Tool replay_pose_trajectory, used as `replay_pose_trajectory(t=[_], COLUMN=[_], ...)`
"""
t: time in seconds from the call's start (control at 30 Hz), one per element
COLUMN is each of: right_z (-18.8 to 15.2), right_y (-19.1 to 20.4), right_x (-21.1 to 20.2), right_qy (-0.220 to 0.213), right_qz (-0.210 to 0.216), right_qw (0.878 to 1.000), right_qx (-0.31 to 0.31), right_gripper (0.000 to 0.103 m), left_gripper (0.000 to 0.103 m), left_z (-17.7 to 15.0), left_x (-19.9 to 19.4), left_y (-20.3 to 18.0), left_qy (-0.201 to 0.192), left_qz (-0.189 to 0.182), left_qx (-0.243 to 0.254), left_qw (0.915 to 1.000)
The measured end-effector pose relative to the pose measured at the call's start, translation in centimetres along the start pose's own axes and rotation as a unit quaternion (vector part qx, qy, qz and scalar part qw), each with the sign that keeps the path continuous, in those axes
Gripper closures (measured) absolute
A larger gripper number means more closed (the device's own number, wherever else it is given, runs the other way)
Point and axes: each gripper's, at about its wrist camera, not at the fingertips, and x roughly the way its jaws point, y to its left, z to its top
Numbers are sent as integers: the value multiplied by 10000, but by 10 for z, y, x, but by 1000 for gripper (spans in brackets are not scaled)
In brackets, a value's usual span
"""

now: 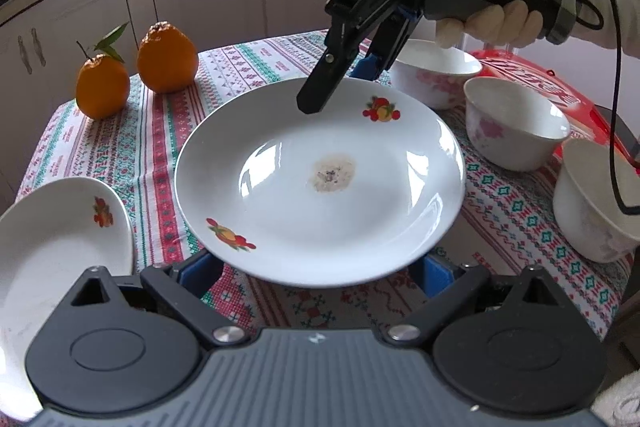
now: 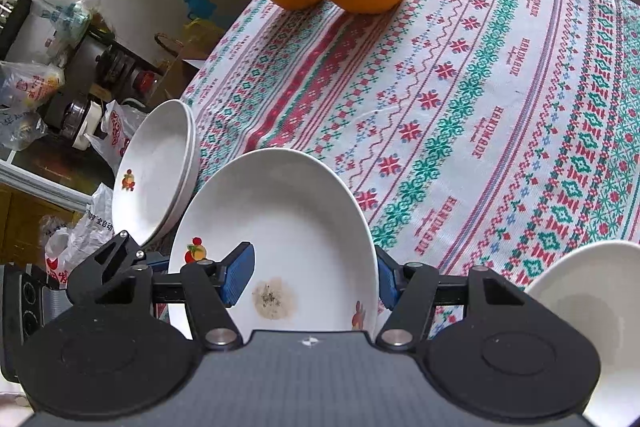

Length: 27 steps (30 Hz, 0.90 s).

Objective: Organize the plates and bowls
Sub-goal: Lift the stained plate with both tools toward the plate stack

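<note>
A white plate with fruit decals and a brown stain in its middle lies on the patterned tablecloth. My right gripper straddles its far rim with one finger above and one blue pad beyond the edge. The jaws stand apart and do not press on it. My left gripper is wide open at the near rim, which covers its blue fingertips. A stack of similar plates sits to the left. Three white bowls stand on the right.
Two oranges sit at the far left of the table. A red lid-like thing lies behind the bowls. The person's gloved hand and a cable hang over the bowls. Cupboards stand beyond the table.
</note>
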Motion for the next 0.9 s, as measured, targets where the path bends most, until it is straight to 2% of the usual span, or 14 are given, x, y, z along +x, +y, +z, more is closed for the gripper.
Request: replay_pose_trajectory(t=[0.33,0.47,0.9], right_z=[-14,-16,-6], right_y=[28,43,97], right_x=[-13,-13,12], right_qy=[-119,-169,-101], right_qz=[-166,-86,6], right_qw=[9997,9995,9982], right_qx=[-155,-233,-594], right_gripper=[35,35,35], left_gripper=[5,5,5], left_z=[0,-4,-25], left_x=[-28,-41,-86], left_y=[0,3,28], left_qy=[-73,-76,-152], left_qz=[-64,-6,226], left_qx=[94,69,-144], left_qw=[9999,9999,9995])
